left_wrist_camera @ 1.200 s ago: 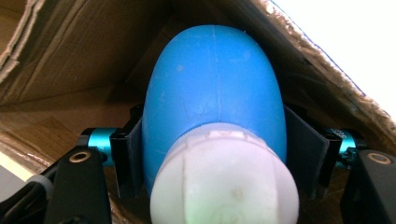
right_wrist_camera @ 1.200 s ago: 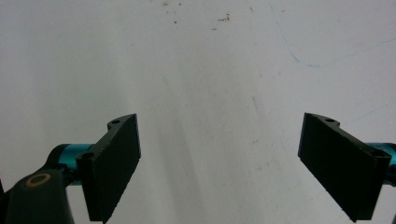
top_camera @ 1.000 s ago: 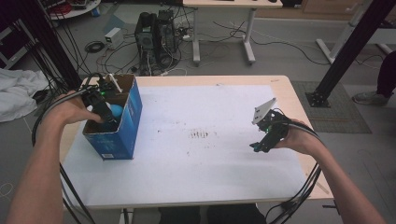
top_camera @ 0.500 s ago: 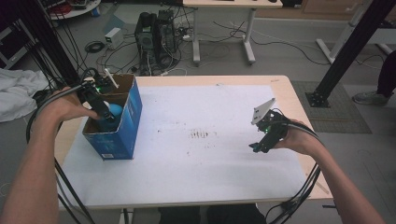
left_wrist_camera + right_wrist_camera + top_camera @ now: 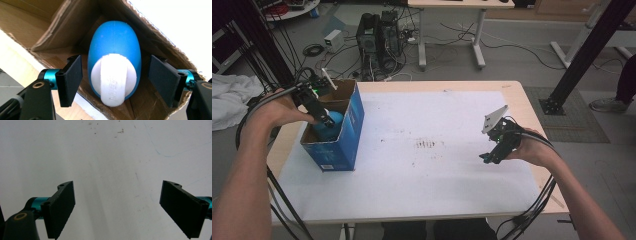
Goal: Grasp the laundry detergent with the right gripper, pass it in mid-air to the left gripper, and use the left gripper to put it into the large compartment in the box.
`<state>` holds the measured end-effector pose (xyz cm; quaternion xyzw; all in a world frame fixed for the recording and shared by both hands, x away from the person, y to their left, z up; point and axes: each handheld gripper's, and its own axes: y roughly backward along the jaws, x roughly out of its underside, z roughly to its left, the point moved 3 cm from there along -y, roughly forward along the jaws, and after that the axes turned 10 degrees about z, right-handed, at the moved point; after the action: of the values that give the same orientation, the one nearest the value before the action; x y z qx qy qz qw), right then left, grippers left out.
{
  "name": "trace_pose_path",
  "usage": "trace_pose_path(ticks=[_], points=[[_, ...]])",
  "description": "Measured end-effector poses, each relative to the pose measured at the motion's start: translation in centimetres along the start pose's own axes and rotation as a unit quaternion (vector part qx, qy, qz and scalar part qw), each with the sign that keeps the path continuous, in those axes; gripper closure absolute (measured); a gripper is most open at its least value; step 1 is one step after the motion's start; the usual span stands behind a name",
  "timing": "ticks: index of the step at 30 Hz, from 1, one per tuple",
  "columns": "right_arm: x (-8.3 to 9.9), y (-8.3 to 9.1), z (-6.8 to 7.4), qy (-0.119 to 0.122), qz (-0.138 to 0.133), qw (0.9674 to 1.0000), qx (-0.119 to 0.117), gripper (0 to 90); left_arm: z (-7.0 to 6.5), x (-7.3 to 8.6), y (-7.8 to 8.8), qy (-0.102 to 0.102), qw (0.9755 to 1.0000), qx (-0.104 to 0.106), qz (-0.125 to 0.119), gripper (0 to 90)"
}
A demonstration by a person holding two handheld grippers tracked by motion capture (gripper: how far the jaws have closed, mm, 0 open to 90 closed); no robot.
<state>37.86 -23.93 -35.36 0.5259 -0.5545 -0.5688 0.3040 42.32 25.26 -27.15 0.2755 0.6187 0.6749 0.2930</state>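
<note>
Inside the box: a blue egg-shaped thing, the egg (image 5: 113, 52), lies at the bottom of the box (image 5: 343, 134), its white cap (image 5: 113, 77) facing the left gripper.
Box on desk: the box stands open-topped at the left end of the desk (image 5: 432, 200), on the white sheet (image 5: 422, 175).
Egg from left gripper: straight ahead between the jaws of the left gripper (image 5: 115, 78); in the high view the left gripper (image 5: 323, 119) dips into the box from its left rim.
Long axis: it runs away from the left gripper toward the far box corner, so the jaws flank the egg's narrow sides.
Left gripper state: half wide; its jaws have just been opening, the egg between them with a clear gap at each pad, so nothing is held.
Right gripper: the right gripper (image 5: 490, 156) hangs well right of the box over the sheet, jaws wide and empty (image 5: 117, 210).
Nearer hand: the left, by far.
Writing: raised letters run along the cap's band, too faint to read; small print low on the box's blue side is too small to read.
</note>
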Motion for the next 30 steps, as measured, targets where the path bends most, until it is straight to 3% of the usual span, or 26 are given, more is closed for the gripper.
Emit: trace_pose_path(ticks=[8,13,18,20,25,30], points=[[0.1,0.1,0.0,-0.002,0.002,1.0000,0.002,12.3,-0.3,-0.2,1.2,-0.005,1.0000,-0.008,-0.003,25.5],[0.0,0.1,0.0,0.000,0.000,1.0000,0.001,12.3,-0.9,-0.5,2.1,-0.018,0.9997,-0.012,-0.009,22.8],[0.0,0.1,0.1,-0.006,0.004,1.0000,0.001,12.3,-1.6,-1.1,2.9,-0.028,0.9991,-0.011,-0.029,19.7],[-0.1,0.1,-0.1,0.005,0.002,1.0000,0.001,12.3,-2.0,-1.4,3.2,-0.034,0.9988,-0.010,-0.033,19.6],[-0.2,0.1,-0.1,0.006,0.001,1.0000,0.001,12.3,-3.6,-2.3,4.2,-0.068,0.9966,-0.008,-0.045,16.5],[-0.2,0.3,-0.1,0.012,0.000,0.9999,0.005,12.3,-5.8,-3.6,4.9,-0.115,0.9919,-0.001,-0.052,16.5]])
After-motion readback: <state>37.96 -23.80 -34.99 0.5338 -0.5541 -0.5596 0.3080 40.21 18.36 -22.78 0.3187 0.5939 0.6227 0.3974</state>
